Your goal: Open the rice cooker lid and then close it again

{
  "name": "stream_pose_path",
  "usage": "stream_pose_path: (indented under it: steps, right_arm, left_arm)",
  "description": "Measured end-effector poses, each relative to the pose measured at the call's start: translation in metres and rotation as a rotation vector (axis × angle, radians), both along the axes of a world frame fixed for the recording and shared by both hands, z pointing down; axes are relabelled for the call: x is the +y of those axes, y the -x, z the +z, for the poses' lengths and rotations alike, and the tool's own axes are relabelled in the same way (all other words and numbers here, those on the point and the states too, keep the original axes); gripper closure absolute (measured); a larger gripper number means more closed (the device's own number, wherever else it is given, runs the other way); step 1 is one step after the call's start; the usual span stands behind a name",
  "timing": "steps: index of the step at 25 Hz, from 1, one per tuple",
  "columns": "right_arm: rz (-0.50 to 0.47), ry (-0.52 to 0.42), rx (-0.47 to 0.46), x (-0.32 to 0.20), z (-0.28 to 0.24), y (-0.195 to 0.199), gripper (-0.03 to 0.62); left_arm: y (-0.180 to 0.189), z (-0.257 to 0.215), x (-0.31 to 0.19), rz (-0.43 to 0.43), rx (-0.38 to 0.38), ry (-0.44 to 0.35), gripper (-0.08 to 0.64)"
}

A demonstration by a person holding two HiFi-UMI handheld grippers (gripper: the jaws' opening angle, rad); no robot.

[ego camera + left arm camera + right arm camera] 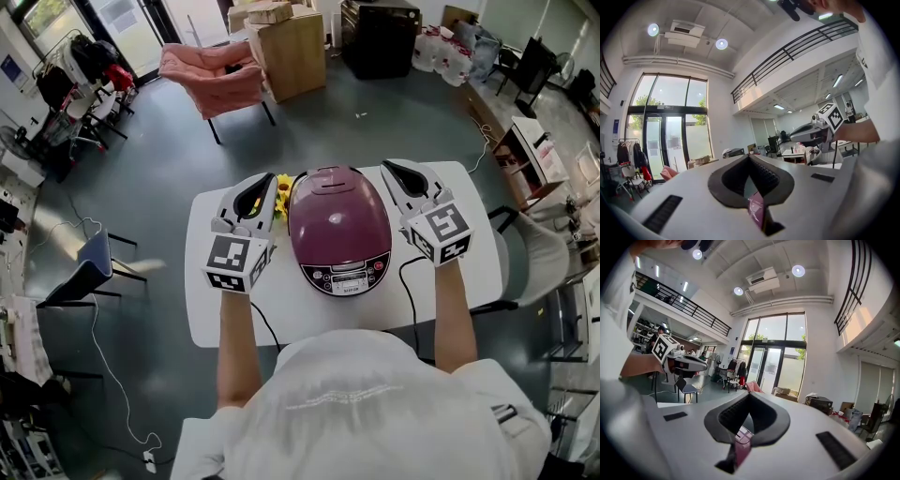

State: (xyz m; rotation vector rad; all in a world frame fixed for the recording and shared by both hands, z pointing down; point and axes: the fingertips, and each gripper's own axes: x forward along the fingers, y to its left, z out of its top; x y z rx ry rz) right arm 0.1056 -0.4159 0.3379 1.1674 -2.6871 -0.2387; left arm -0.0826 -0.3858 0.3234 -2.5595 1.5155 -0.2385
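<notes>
Purple rice cooker (pixel 339 230) at the middle of the white table (pixel 220 314), lid (pixel 337 211) down and flush. Long axis from 12 to 6 o'clock, control panel (pixel 345 278) at the 6 o'clock end, nearest the person. Left gripper (pixel 251 190) at the cooker's 9 o'clock, clenched on nothing; right gripper (pixel 400 172) at its 3 o'clock, likewise clenched and empty. Both just beside the body, pointing to 12, neither touching, about equally near. Fits either a lid yet to be raised or one lowered again; impossible to say which.
</notes>
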Motion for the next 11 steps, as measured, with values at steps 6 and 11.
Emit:
stream_pose_path:
  steps: [6, 11]
  right_arm:
    - [-0.002, 0.006, 0.004, 0.0037, -0.0002, 0.0015, 0.566]
    - [0.002, 0.010, 0.007, 0.0045, 0.0024, 0.0022, 0.566]
  left_arm:
    - [-0.0005, -0.0010, 0.0030, 0.006, 0.001, 0.008, 0.545]
    - [0.0011, 0.0016, 0.0037, 0.006, 0.004, 0.012, 0.545]
